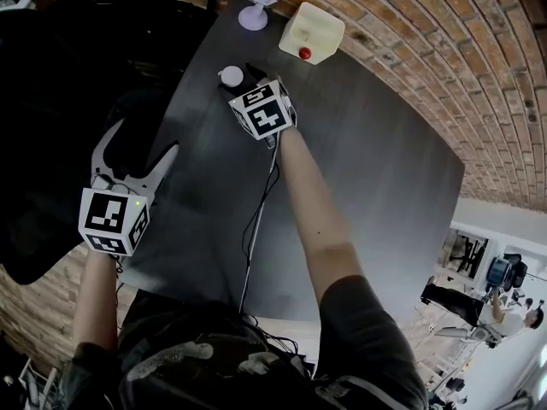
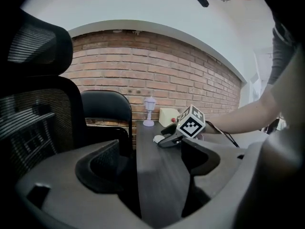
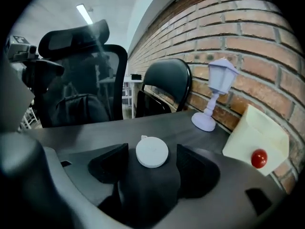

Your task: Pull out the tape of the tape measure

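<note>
1. The left tongs [image 1: 141,143] hang over the near left edge of the tabletop [image 1: 359,169], spread wide with nothing between them. Their inner faces look like matte dark padding, which should suit a fine pinch.
2. The tabletop is a dark, smooth slab with a faint grain and a dull sheen. I judge it slick enough for a light thing to skate across it if nudged.
3. The right tongs [image 3: 151,163] are reached out far across the tabletop, also spread. The tape measure [image 3: 152,152] lies flat between their tips, with a gap showing on either side.
4. The tape measure is a small white disc, smooth and matte like moulded plastic, with rounded edges. A small nub on its far-left rim is probably the pull tab.
5. The step in hand looks like securing the case:
   - Close the right tongs squarely across the widest part of the disc, since a round, slippery rim will squirt out of an off-centre squeeze.
   - Leave the nub uncovered and turned toward the left side.
   - Then bring the left tongs over to nip the nub, and draw level with the tabletop.
6. Beyond it stands a lilac lantern-shaped lamp [image 3: 214,94] on a round foot.
7. Just beside the lamp is a cream box [image 3: 257,137] with a glossy red button [image 3: 259,158].
8. Behind these are the rough brick wall [image 1: 410,24] and a black chair [image 3: 164,89]
</note>
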`<state>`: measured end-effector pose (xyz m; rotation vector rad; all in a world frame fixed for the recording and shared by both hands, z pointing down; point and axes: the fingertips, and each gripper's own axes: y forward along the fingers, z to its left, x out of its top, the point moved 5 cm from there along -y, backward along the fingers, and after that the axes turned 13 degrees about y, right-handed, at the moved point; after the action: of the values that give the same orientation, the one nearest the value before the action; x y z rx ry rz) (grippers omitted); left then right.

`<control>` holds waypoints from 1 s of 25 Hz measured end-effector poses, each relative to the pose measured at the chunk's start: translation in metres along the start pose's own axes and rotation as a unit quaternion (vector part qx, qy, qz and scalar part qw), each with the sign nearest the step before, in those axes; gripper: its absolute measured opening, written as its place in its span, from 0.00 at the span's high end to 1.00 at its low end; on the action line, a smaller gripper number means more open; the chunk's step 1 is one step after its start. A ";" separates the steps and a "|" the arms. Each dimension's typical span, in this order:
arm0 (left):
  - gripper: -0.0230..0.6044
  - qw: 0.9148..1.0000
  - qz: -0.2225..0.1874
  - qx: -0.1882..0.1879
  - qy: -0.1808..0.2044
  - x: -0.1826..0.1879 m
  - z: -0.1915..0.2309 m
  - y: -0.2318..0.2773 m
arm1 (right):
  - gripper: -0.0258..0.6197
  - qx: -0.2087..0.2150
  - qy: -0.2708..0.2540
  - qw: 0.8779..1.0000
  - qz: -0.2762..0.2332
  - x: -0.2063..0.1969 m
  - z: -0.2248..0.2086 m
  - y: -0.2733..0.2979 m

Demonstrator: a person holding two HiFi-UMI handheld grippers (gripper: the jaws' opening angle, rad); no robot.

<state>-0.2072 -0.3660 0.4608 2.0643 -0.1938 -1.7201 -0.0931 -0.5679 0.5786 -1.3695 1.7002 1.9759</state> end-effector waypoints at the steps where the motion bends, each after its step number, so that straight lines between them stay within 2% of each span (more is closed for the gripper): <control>1: 0.33 1.000 0.001 0.000 -0.002 -0.001 0.000 0.002 | 0.46 0.002 -0.008 1.000 0.006 -0.001 0.001 0.003; 4: 0.33 1.000 0.005 -0.003 -0.008 -0.005 -0.002 0.005 | 0.46 0.003 -0.010 1.000 0.010 0.000 0.003 0.004; 8: 0.33 1.000 0.007 -0.006 -0.015 -0.009 -0.008 0.009 | 0.46 0.021 0.024 0.999 0.007 -0.004 -0.001 0.005; 10: 0.33 1.000 0.009 -0.008 -0.018 -0.009 -0.010 0.011 | 0.46 0.030 0.024 0.999 0.010 -0.004 0.000 0.005; 14: 0.33 1.000 0.014 -0.009 -0.014 -0.009 -0.014 0.010 | 0.55 0.044 0.006 0.999 0.019 -0.002 0.006 0.005; 16: 0.33 1.000 0.017 -0.010 -0.011 -0.009 -0.016 0.008 | 0.60 0.044 0.012 0.999 0.023 -0.002 0.009 0.005; 21: 0.33 1.000 0.017 -0.010 -0.008 -0.010 -0.020 0.001 | 0.60 0.029 0.034 0.999 0.029 -0.003 0.009 0.004; 25: 0.33 1.000 0.015 -0.011 -0.003 -0.008 -0.022 -0.011 | 0.60 0.037 0.063 0.997 0.024 0.000 0.016 -0.008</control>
<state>-0.1898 -0.3480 0.4657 2.0312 -0.2060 -1.7021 -0.0955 -0.5514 0.5715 -1.4698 1.8573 1.8663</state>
